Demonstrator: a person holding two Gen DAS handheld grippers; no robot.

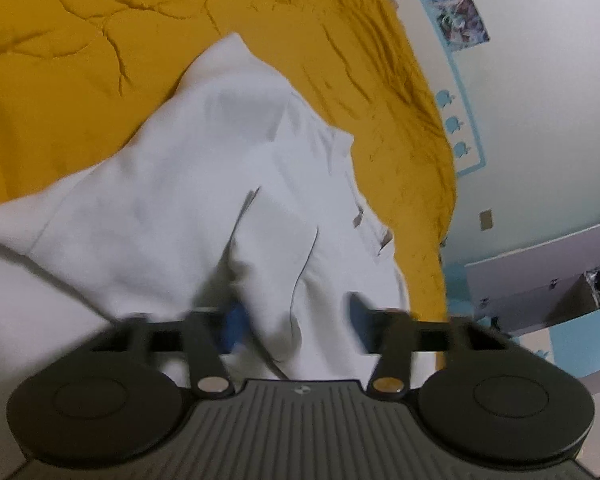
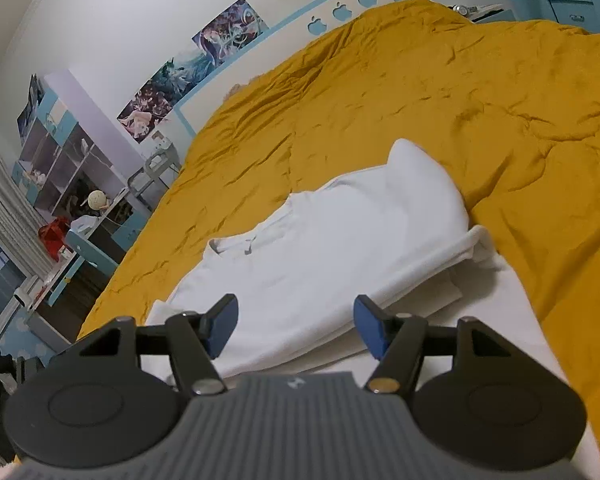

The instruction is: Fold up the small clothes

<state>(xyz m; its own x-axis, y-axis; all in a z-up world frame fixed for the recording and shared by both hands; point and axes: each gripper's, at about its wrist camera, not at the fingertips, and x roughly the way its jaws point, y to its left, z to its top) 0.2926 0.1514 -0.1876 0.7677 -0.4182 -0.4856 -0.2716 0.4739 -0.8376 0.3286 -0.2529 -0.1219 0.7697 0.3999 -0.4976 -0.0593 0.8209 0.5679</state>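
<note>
A white garment (image 2: 332, 236) lies partly folded on a bed covered with a mustard-yellow quilt (image 2: 460, 92). It rests on a flat white sheet (image 2: 512, 320) that is spread on the near part of the bed. One side of the garment is turned over onto the middle, and a rounded bump of cloth stands up at its far right corner.

In the left wrist view, the left claw (image 1: 296, 320) is low over the same white garment (image 1: 160, 208). A raised fold of the cloth stands between its two fingers. The picture is blurred there, so I cannot tell if the pads really press on the fold or only stand beside it. One blue pad (image 1: 236, 328) shows on the left of the fold.

In the right wrist view, the right claw (image 2: 296, 324) is spread wide. Its blue pads (image 2: 220, 328) are well apart, above the near edge of the garment, and nothing is between them.

Behind the bed there is a white headboard with blue apple shapes (image 2: 340, 10), posters on the wall (image 2: 188, 68), and a shelf unit (image 2: 64, 160) at the left.
</note>
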